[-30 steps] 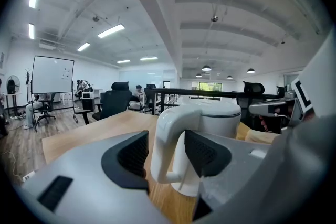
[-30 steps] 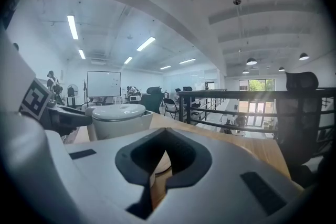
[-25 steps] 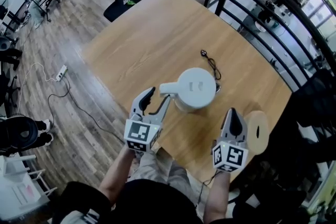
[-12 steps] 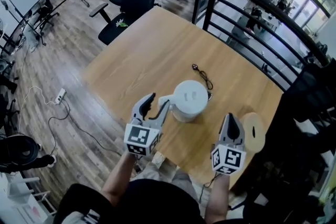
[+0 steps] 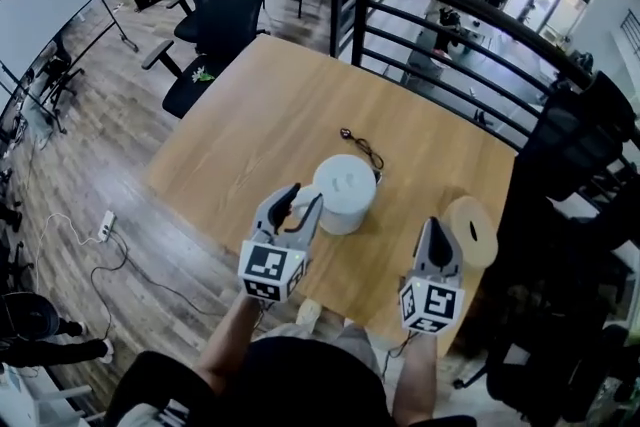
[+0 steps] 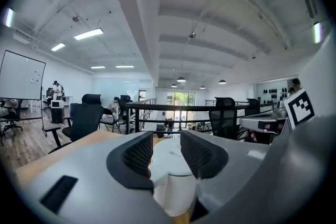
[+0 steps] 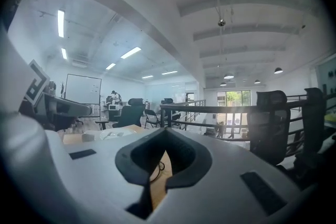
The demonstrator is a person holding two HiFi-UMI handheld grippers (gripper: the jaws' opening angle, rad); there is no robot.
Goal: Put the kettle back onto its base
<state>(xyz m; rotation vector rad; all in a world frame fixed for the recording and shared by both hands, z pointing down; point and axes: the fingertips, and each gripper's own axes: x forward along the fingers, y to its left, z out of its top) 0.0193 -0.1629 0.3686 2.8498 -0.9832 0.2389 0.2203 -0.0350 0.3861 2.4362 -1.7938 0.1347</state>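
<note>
Right, biggest first: wood-plank floor (image 5: 90,165) all round, w/ a big light-wood table (image 5: 250,115) set diagonally in the head view. Black metal railing (image 5: 450,10) runs past the table's far-right side, and a black office chair (image 5: 215,5) stands at its far-left corner. White kettle (image 5: 345,185) stands upright on the table, nr the person's edge, handle end twd the left gripper (image 5: 303,197); can't tell if a base sits under it. Tan round disc (image 5: 470,230) w/ a dark slot lies at the table's right edge, just beside the right gripper (image 5: 437,227) and apart from the kettle. Now the left gripper is at the kettle's near-left side, pointing roughly level. Its jaws have just been closing but are apart, w/ the white handle low in the gap btwn them; its own view shows no pad clearly pressing on it. Meanwhile the right gripper is off to the kettle's right, not touching it, fingertips together, nothing btwn them. Thin black cord (image 5: 362,147) lies looped on the table just beyond the kettle, running up to its far side
</note>
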